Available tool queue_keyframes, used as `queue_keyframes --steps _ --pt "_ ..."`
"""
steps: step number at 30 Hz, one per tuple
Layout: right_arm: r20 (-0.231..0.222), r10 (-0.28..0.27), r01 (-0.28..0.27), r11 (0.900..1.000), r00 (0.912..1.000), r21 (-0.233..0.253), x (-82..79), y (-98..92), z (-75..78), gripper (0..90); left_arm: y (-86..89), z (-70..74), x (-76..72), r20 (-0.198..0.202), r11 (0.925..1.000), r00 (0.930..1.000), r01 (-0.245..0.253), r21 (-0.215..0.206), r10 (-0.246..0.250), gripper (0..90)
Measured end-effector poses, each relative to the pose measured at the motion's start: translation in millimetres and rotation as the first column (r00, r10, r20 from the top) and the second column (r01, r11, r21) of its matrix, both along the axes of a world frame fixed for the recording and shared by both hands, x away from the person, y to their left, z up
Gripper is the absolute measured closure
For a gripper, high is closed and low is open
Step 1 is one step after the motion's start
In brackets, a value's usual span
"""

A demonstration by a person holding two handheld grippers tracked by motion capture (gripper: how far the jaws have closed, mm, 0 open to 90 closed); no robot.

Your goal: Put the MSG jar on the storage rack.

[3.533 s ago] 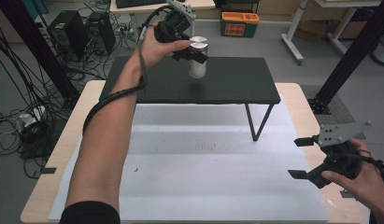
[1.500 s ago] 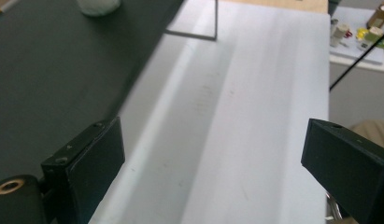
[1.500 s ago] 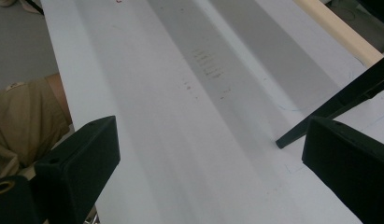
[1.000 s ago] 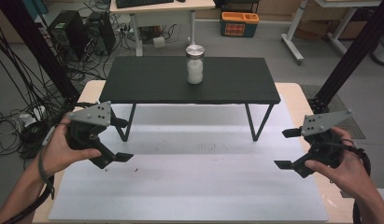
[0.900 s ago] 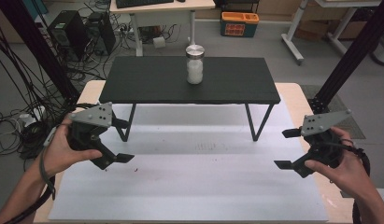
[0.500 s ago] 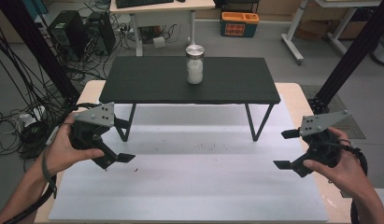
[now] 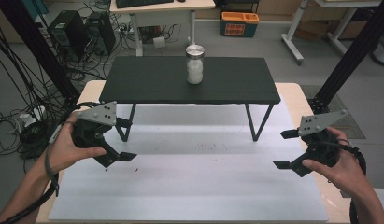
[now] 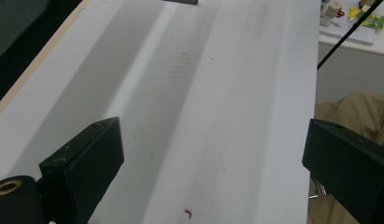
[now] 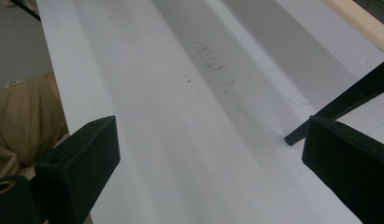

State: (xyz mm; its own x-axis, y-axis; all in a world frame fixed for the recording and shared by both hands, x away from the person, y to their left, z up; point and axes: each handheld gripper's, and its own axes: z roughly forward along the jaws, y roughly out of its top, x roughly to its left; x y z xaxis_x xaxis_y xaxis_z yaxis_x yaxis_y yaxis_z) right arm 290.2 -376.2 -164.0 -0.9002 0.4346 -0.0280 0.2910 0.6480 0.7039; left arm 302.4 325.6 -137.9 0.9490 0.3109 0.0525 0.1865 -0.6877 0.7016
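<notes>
Your left gripper (image 7: 125, 140) hangs over the left part of the white sheet (image 7: 194, 186), jaws spread wide, nothing between them. In the left gripper view the same gripper (image 8: 213, 182) shows both black jaws far apart at the bottom corners, bare white sheet (image 8: 203, 93) under them, a small red mark (image 8: 188, 213) on the sheet between the jaws. Your right gripper (image 7: 285, 149) is over the right edge of the sheet, jaws also spread, holding nothing. In the right gripper view that gripper (image 9: 210, 177) has jaws wide apart, white sheet (image 9: 157, 116) below, and a black leg (image 9: 339, 105) of the shelf comes down to the sheet just beside the right jaw. The jar (image 7: 195, 65), clear glass with white contents and a metal lid, stands upright on the black shelf (image 7: 147, 84), a little right of its middle, toward the far edge. Jar is well apart from both grippers, untouched. Shelf stands on thin legs over the far part of the wooden table (image 7: 299, 100). Your left hand (image 7: 70, 147) wraps the left gripper body, your right hand (image 7: 341, 163) wraps the right one. Both grippers sit near the table's opposite sides, jaws pointing inward toward each other
</notes>
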Motion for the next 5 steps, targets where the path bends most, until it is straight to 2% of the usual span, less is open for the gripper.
queue_keyframes --steps 5 --pt "-0.002 0.002 -0.002 1.000 1.0000 0.000 0.6 0.5 -0.7 3.9 -1.3 0.6 0.3 0.002 1.0000 1.0000 0.002 -0.001 -0.002 5.7"
